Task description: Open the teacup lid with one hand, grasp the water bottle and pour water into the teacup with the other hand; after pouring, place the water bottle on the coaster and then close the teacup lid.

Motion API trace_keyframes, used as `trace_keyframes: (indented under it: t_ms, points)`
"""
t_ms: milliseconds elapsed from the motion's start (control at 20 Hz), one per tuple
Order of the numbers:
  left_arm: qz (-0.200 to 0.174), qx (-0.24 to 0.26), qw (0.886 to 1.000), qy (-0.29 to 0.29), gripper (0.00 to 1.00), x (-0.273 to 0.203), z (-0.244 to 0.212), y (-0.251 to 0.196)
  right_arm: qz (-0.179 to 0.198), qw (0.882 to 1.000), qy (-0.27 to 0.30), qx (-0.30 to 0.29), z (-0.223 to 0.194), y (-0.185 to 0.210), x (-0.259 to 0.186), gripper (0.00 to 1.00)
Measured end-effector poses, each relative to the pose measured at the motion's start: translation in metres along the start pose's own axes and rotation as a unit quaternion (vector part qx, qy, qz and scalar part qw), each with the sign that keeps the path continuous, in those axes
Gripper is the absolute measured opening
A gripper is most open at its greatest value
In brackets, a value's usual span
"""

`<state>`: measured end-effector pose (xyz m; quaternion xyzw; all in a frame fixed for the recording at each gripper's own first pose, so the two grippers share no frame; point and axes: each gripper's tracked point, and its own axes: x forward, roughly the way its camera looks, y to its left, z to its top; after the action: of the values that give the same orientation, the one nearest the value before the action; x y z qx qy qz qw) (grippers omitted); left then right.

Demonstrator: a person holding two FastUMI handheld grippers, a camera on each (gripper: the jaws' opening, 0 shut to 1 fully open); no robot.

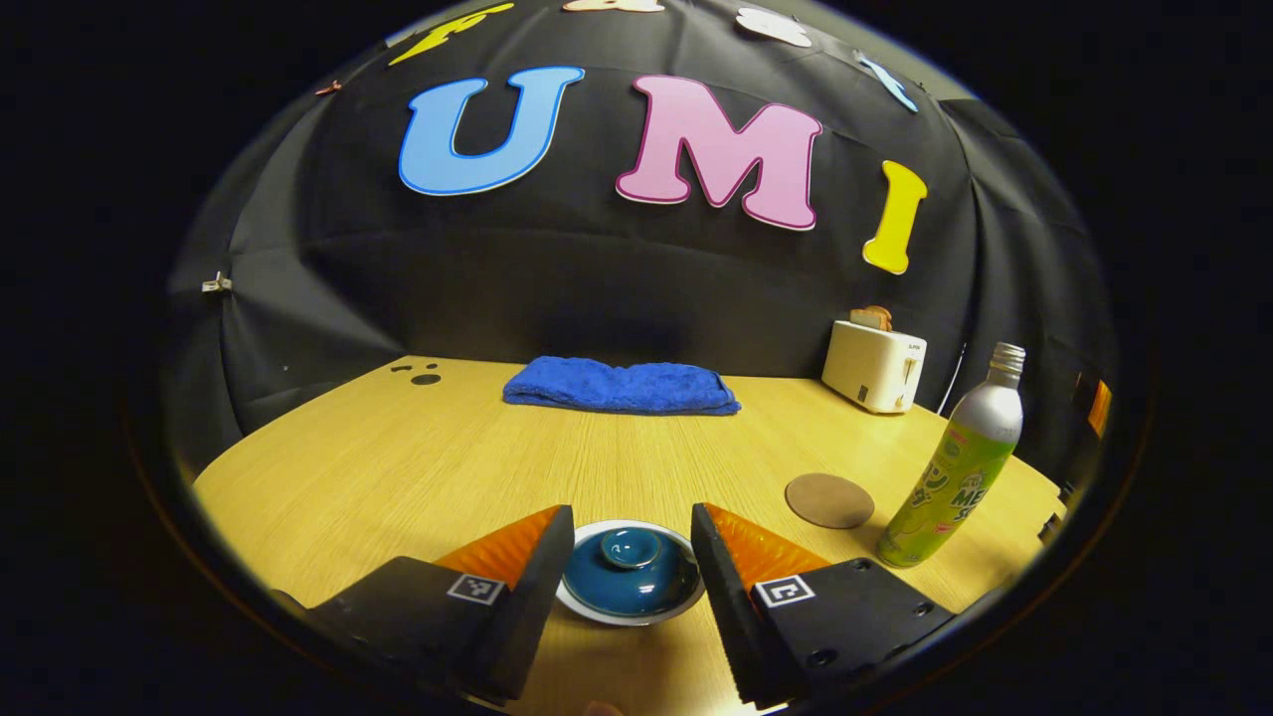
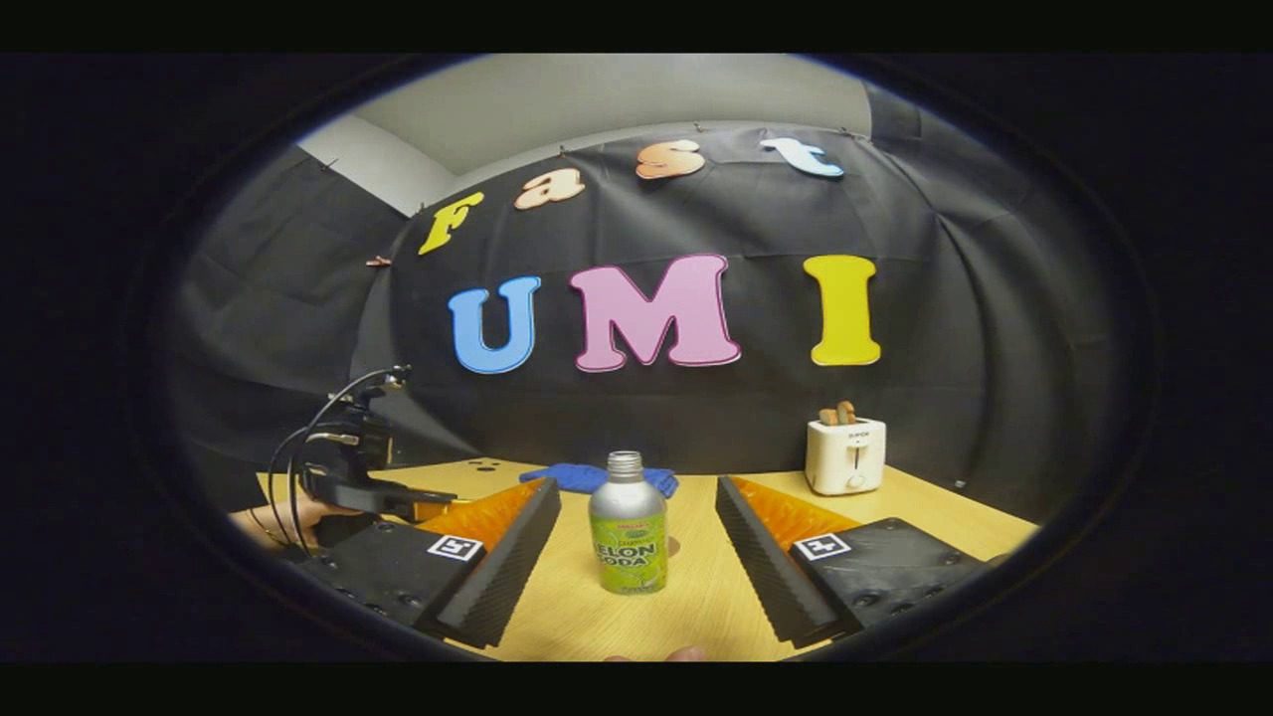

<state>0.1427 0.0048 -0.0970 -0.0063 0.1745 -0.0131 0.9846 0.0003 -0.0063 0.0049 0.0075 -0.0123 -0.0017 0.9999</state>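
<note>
Two grippers: both stand wide open with nothing between their fingers pressed or held.
Table [image 1: 398, 467]: pale wood-grain top, smooth, with a few small dark round holes near its far left corner.
Towel [image 1: 622, 386]: blue, fluffy terry cloth, folded into a long flat pad at the far edge of the table.
Toaster [image 1: 874, 366]: cream, boxy and smooth, with toast sticking out of the top; it stands at the far right, and its small front marking is too small to tell.
Left gripper [image 1: 632, 557]: jaws spread apart, the lidded teacup lying between the fingertips and just beyond them, touching neither; ribbed pads face inward and a square black-and-white marker sits on each finger.
Right gripper [image 2: 636, 542]: jaws spread wide, the bottle upright between the fingers and a little ahead, clear of both.
Other gripper, in the right gripper view [image 2: 358, 467]: dark body with looping black cables, at far left, a hand beneath it.
Water bottle [image 2: 628, 537]: slim metal bottle, silver shoulder and threaded neck, green printed wrap; it stands on the table just right of the coaster.
Teacup [image 1: 631, 575]: round, white rim, closed by a glossy dark teal lid with a knob.
Coaster [image 1: 829, 500]: thin brown disc, matte, lying flat and bare between teacup and bottle.
</note>
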Motion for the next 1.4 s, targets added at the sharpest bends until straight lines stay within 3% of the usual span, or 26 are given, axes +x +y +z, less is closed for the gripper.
trace_keyframes:
  t_ms: [150, 350, 400, 550, 850, 1200, 1250, 1400]
  points:
    - [0.004, -0.003, 1.000, -0.002, 0.73, 0.003, 0.000, 0.004, 0.000, 1.000, 0.002, 0.004, -0.002, -0.001, 0.001, 0.97]
    - [0.002, 0.001, 1.000, -0.011, 0.55, 0.003, 0.004, 0.005, 0.002, 1.000, 0.003, 0.005, -0.003, 0.001, 0.001, 0.97]
    - [0.000, 0.002, 1.000, -0.015, 0.45, 0.002, 0.004, 0.004, 0.002, 1.000, 0.003, 0.005, -0.003, 0.001, 0.002, 0.97]
    - [-0.001, 0.013, 1.000, -0.019, 0.31, 0.003, 0.005, 0.002, 0.002, 1.000, 0.003, 0.005, -0.003, 0.001, 0.001, 0.97]
    - [-0.005, -0.010, 0.998, -0.054, 0.35, -0.018, 0.026, 0.005, 0.002, 1.000, 0.017, 0.009, -0.019, -0.002, 0.007, 0.97]
    - [0.004, -0.034, 0.993, -0.111, 0.32, -0.099, 0.038, 0.027, 0.000, 0.997, 0.077, 0.008, -0.072, 0.006, 0.028, 0.99]
    - [0.006, -0.034, 0.993, -0.114, 0.36, -0.109, 0.037, 0.030, -0.004, 0.996, 0.089, 0.008, -0.082, 0.005, 0.033, 0.99]
    - [0.006, -0.036, 0.992, -0.119, 0.32, -0.129, 0.035, 0.037, -0.023, 0.996, 0.088, 0.000, -0.081, 0.001, 0.047, 0.99]
